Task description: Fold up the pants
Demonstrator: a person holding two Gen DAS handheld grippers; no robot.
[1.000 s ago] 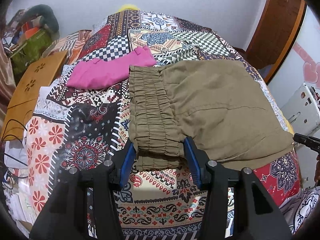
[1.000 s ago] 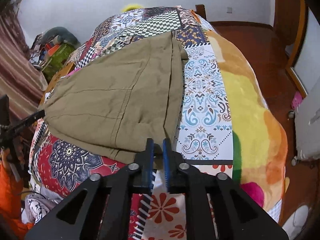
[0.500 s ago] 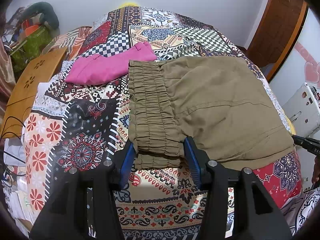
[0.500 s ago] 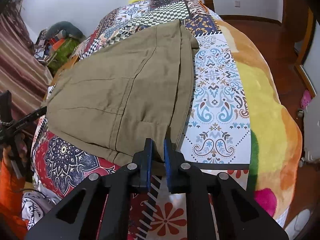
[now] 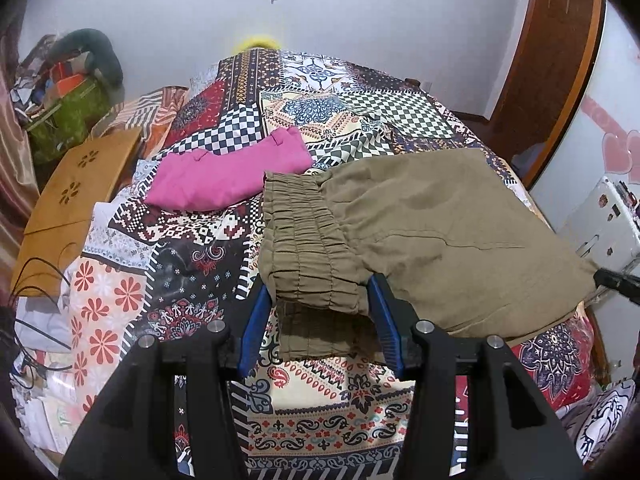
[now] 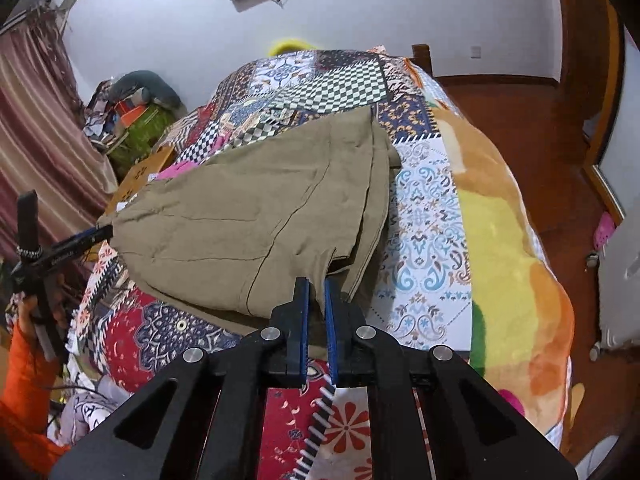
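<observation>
Olive-brown pants (image 5: 440, 220) lie folded across a patchwork quilt (image 5: 192, 240). In the left wrist view my left gripper (image 5: 319, 286) is shut on the gathered elastic waistband at its near end, which hangs a little above the quilt. In the right wrist view the pants (image 6: 248, 208) stretch to the left, and my right gripper (image 6: 316, 286) is shut on a pinch of the leg-end cloth, raised off the bed. The left gripper (image 6: 100, 232) shows at the far left holding the other end. The right gripper's tip (image 5: 612, 280) peeks in at the right edge.
A folded pink garment (image 5: 228, 172) lies just behind the waistband. A wooden lap table (image 5: 76, 192) and cables sit at the bed's left. A white appliance (image 5: 600, 232) stands to the right. An orange sleeve (image 6: 24, 380) is at lower left.
Both grippers have risen, lifting the near edge of the pants off the quilt. The right jaws went from a narrow gap to shut on the leg-end cloth.
</observation>
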